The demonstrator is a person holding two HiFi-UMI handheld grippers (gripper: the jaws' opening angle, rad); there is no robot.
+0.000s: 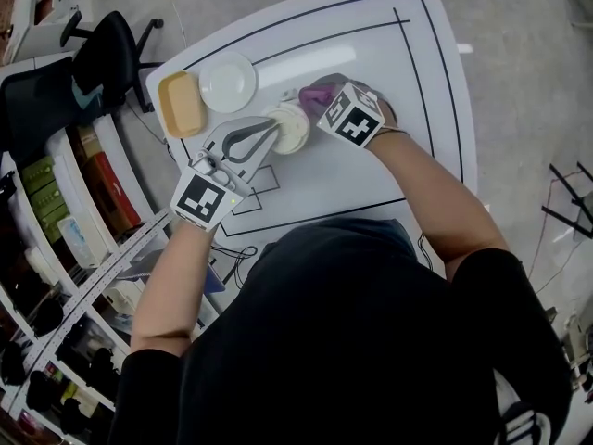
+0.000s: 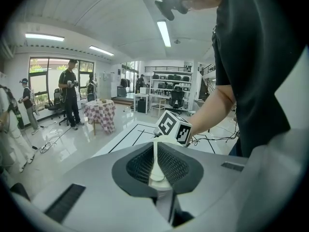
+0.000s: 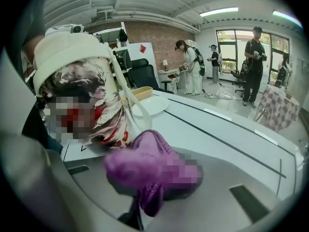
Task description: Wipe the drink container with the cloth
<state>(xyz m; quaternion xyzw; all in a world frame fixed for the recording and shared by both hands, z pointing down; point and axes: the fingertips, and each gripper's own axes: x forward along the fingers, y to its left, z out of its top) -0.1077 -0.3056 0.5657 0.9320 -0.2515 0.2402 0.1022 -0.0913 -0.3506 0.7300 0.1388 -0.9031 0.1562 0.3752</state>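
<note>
White table (image 1: 371, 184) marked with black lines: we reach both forearms forward, each gripper tilted down toward the cup (image 1: 292, 130) standing near its middle. Our left gripper (image 1: 271, 133), coming from the near left, is clamped tight on the cup's thin cream handle. Our right gripper (image 1: 318, 100), coming from the right, is closed on the purple cloth (image 1: 311, 91), held just beside the cup's printed side.

No words, numbers or brand names could be read. Only black-and-white square patterns were shown on the marker cubes (image 1: 204, 199), and a printed picture, partly blurred over, on the drink container (image 3: 91, 88).
</note>
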